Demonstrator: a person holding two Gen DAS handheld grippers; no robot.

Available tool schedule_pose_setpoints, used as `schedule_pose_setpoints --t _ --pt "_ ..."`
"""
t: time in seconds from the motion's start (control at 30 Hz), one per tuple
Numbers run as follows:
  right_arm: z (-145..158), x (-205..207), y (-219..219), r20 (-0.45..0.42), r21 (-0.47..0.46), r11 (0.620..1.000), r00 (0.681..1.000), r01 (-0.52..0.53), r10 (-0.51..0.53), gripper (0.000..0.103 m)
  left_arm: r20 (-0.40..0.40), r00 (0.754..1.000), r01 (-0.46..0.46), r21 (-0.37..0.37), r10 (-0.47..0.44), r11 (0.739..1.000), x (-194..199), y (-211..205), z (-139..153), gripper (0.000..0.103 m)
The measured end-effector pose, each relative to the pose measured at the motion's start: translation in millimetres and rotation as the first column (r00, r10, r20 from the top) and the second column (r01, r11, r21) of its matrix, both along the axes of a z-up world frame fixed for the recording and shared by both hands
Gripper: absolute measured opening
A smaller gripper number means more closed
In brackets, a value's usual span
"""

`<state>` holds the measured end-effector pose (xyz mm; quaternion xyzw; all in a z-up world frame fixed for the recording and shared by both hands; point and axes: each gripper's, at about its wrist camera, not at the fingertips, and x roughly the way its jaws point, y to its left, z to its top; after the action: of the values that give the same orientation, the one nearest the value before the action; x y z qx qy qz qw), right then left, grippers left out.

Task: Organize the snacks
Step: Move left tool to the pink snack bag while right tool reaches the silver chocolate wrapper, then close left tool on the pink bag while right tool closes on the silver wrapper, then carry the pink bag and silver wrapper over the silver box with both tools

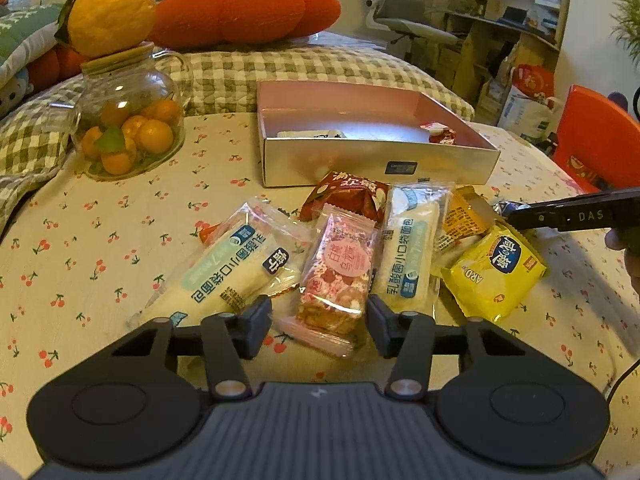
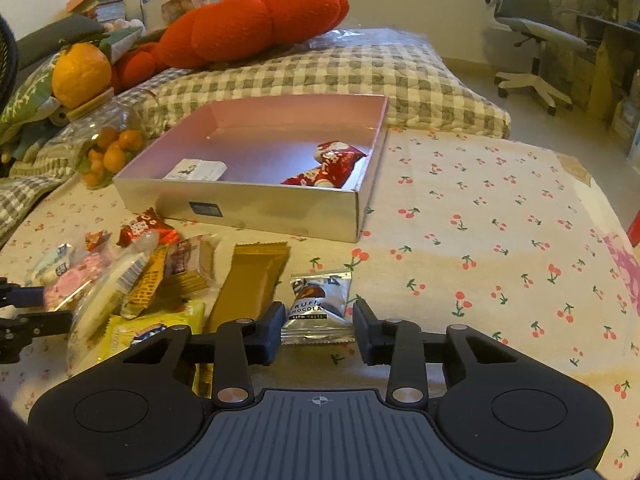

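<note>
A silver box (image 1: 372, 160) with a pink inside stands on the cherry-print cloth; it also shows in the right wrist view (image 2: 256, 204). It holds a red packet (image 2: 332, 164) and a white packet (image 2: 196, 170). A pile of snack packets lies in front of the box. My left gripper (image 1: 318, 326) is open around the near end of a pink nougat packet (image 1: 338, 276), between two white bread packets (image 1: 224, 276). My right gripper (image 2: 314, 330) is open around a silver truffle chocolate packet (image 2: 318, 300), beside a gold bar (image 2: 250, 280) and a yellow packet (image 1: 494, 276).
A glass jar of small oranges (image 1: 128, 128) with a large orange fruit on top stands left of the box. Checked cushions (image 1: 304, 68) and a red plush (image 1: 244, 10) lie behind. An orange chair (image 1: 600, 140) is at the right. An office chair (image 2: 532, 36) stands farther back.
</note>
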<state>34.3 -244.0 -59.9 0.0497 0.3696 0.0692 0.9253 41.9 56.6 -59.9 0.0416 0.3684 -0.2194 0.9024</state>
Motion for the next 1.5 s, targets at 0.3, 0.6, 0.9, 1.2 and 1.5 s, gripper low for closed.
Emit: schedule_pose_setpoints --t 0.3,0.6,0.9,1.2,1.5 --pt "8 -2 0 0.005 0.015 1.000 1.000 0.008 -0.008 0.034 0.020 1.000 0.002 0.012 -0.002 1.000 -2 -2 6 0.045" --pt "21 -4 -4 0.021 0.062 0.998 1.000 0.018 -0.020 0.034 0.053 0.999 -0.006 -0.033 0.008 0.999 -6 -2 21 0.041" --pt "32 -5 -6 0.030 0.111 0.994 0.999 0.024 -0.027 0.034 0.071 0.997 -0.012 -0.052 0.016 0.999 -6 -5 28 0.032" --pt "45 -5 -5 0.049 0.158 0.987 0.999 0.015 -0.023 0.034 0.092 0.995 -0.020 -0.081 0.028 0.996 -6 -12 42 0.032" --pt "61 3 -4 0.065 0.222 0.975 0.997 0.028 -0.044 0.035 0.079 0.996 -0.040 -0.114 0.049 0.993 5 -23 55 0.032"
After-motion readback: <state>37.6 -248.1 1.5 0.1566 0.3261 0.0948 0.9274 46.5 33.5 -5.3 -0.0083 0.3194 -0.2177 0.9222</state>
